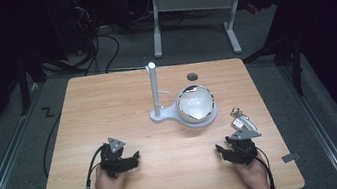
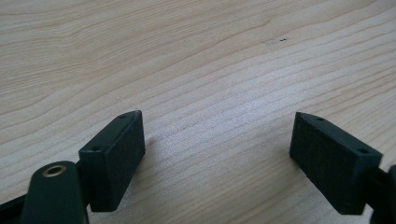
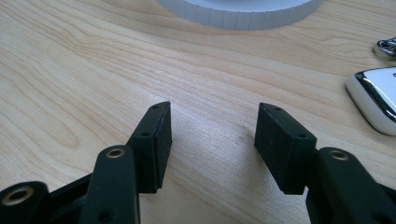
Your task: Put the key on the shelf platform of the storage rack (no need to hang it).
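Resting apart, left gripper, right gripper, bowl

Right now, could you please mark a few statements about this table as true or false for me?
1. Both claws are open. True: the left claw and the right claw each have their jaws apart with bare table between them.
2. The left claw holds the keyring. False: the keyring lies on the table beside the right claw.
3. The bowl sits on the white stand. True.
4. The bowl is at the table's left edge. False: it is right of centre.
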